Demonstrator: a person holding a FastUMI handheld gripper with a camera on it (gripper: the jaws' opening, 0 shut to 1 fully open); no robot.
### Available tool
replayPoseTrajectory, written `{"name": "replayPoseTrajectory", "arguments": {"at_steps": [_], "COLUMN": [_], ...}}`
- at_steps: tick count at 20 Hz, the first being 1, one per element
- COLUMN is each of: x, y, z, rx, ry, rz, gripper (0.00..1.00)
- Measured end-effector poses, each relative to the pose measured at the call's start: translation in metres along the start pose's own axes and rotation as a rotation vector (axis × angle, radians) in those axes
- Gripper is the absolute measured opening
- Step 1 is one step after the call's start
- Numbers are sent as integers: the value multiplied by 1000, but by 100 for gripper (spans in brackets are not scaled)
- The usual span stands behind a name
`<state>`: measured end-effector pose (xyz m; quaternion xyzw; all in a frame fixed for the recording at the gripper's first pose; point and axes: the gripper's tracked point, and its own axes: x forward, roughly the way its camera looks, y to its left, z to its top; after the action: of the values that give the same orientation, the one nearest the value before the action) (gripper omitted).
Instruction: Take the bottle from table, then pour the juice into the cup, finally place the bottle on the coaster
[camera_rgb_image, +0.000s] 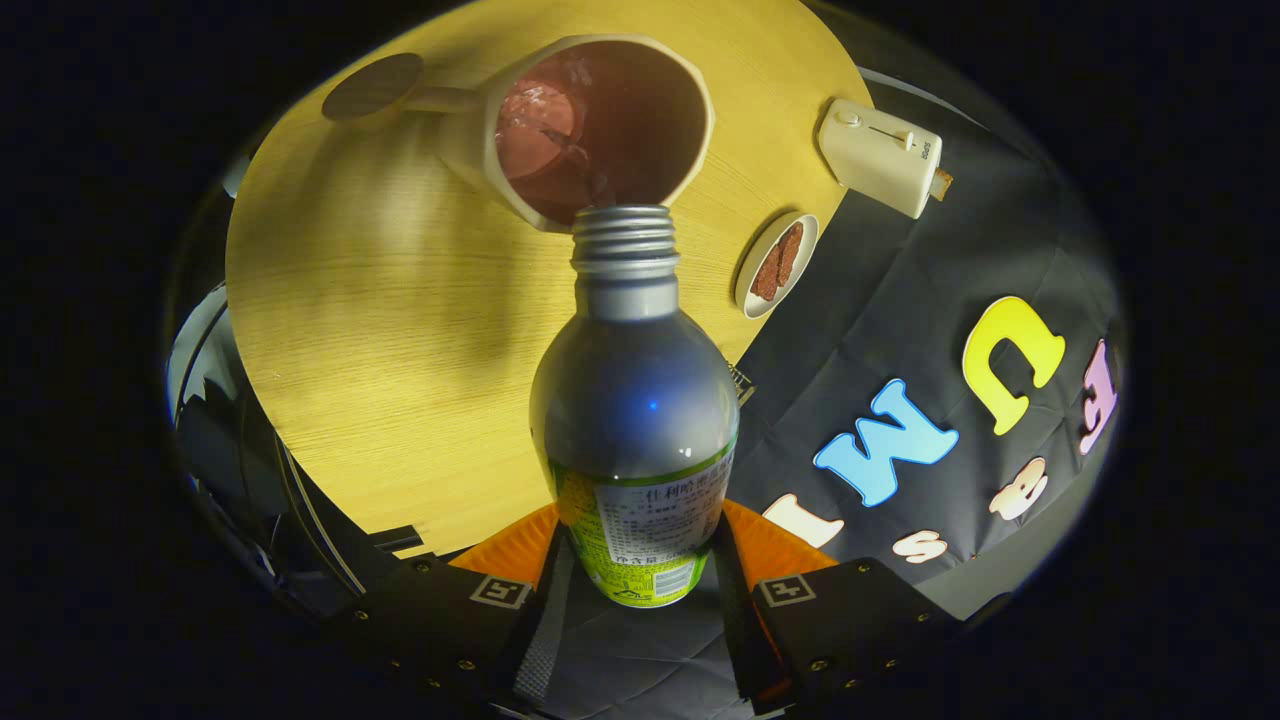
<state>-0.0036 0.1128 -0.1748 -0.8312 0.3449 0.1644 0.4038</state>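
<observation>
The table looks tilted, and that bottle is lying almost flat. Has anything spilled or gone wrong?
No spill shows. The bottle is tipped on purpose, clamped between the gripper fingers, its open mouth at the cup rim. Reddish juice is inside the cup, and the table around it looks dry.

I see bare desk (380, 330) beside bottle (635, 400); cup (600, 120) blocks ahead, coaster (372, 85), plate (775, 265), toaster (880, 155) flank it.

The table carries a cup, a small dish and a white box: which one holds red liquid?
The cup, just beyond the bottle mouth. The dish holds brown pieces; the box is closed.
</observation>
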Motion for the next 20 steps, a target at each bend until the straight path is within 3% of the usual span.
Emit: {"name": "replayPoseTrajectory", "arguments": {"at_steps": [20], "x": [-5], "y": [-29], "z": [2], "rx": [-105], "ry": [16], "rz": [-125], "gripper": [68]}}
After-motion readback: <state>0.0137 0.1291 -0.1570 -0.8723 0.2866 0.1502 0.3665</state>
